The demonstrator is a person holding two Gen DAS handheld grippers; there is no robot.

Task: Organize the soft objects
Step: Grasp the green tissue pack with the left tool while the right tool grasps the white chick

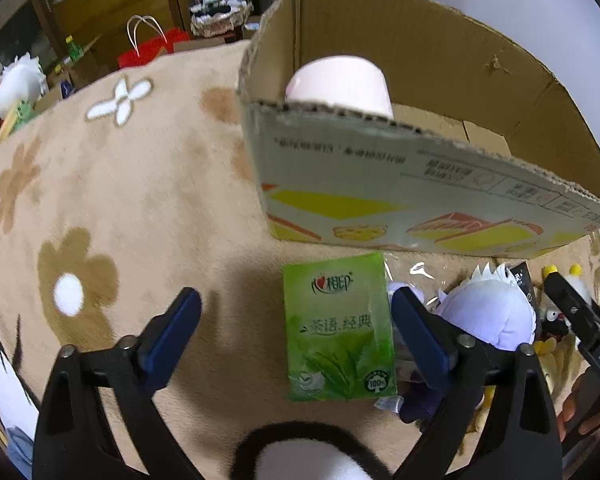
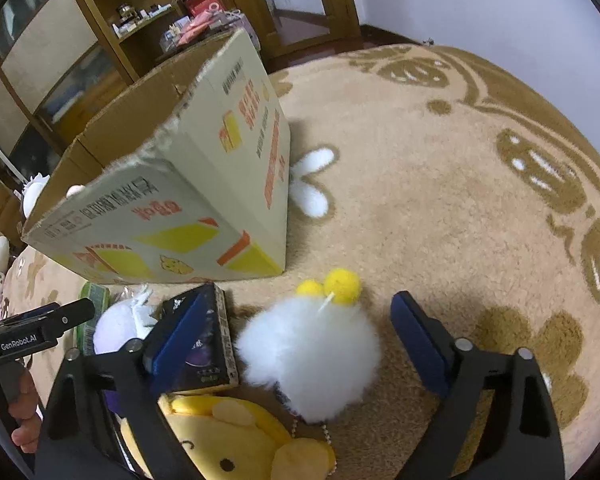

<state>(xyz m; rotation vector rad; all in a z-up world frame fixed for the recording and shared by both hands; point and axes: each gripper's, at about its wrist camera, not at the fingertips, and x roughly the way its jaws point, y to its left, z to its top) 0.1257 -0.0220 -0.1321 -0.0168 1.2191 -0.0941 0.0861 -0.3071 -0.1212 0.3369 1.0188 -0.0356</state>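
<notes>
An open cardboard box (image 1: 420, 176) stands on the beige carpet with a pink paper roll (image 1: 340, 84) inside; the box also shows in the right wrist view (image 2: 188, 184). A green tissue pack (image 1: 338, 330) lies in front of it, between the fingers of my open left gripper (image 1: 296, 328). A white-lilac plush (image 1: 488, 308) lies just right of that gripper. My right gripper (image 2: 300, 344) is open around a fluffy white plush with yellow pompoms (image 2: 312, 352). A yellow plush (image 2: 236, 436) and a dark small box (image 2: 208, 340) lie beside it.
The flower-patterned carpet (image 1: 140, 200) stretches left and far right. A red bag (image 1: 152, 52), a basket and wooden shelves (image 2: 112, 20) stand beyond the carpet's edge. A white plush (image 1: 20, 84) sits at the far left.
</notes>
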